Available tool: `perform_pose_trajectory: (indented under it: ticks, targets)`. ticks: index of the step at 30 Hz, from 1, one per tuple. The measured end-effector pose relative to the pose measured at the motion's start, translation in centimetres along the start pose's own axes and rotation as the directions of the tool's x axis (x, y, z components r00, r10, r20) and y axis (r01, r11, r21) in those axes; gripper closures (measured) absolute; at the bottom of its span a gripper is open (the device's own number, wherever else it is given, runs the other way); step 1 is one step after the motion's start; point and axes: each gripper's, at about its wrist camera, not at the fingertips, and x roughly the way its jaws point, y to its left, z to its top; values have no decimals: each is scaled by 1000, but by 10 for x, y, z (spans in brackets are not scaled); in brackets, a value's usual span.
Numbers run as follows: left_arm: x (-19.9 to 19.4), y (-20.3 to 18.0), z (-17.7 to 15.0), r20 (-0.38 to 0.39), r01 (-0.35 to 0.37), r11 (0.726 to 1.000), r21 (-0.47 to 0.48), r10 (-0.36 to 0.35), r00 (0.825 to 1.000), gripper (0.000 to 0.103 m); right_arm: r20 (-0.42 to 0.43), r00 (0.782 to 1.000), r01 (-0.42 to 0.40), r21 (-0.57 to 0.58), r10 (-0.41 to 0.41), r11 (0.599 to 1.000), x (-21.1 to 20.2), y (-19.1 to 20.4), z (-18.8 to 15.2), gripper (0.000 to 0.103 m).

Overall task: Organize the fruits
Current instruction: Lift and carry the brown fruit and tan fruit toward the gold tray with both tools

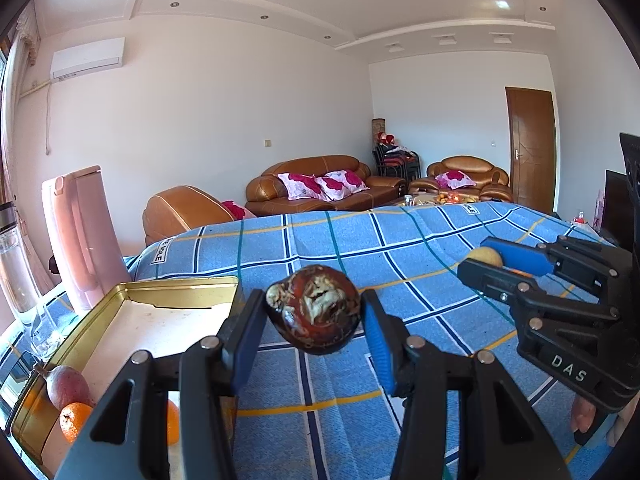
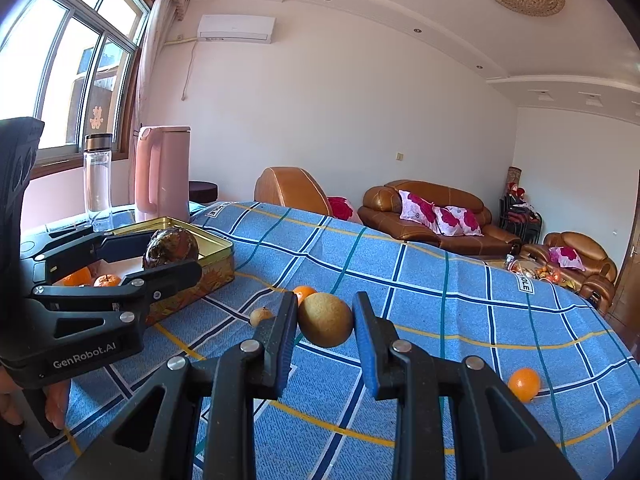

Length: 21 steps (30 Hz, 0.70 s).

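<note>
Right wrist view is showing your left tool [image 2: 168, 258] gripping the dark fruit [image 2: 171, 249] directly over the gold tin [image 2: 218, 245], while your right tool [image 2: 325, 322], farther from the tin, is clamping the tan fruit [image 2: 325, 321].

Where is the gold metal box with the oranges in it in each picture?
Left wrist view: the shallow gold metal tin sits at lower left, beside the left hand-held gripper, which holds a dark reddish-brown fruit.
Right wrist view: the tin sits at middle left, partly behind the left hand-held gripper.
Shared landmark: the tall pink plastic jug stands just behind the tin.
</note>
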Motion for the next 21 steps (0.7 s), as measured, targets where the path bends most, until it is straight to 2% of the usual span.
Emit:
perform_pose_trajectory:
  ticks: [10, 21]
  targets:
    - [-7, 4, -1, 23, -3, 1000, -13, 3, 1000, 53, 21, 1000, 21, -13, -21, 1000, -5, 4, 0, 73]
    - [-9, 14, -3, 10, -1, 1000, -25, 1, 1000, 53, 15, 1000, 23, -78, -22, 997, -5, 17, 0, 73]
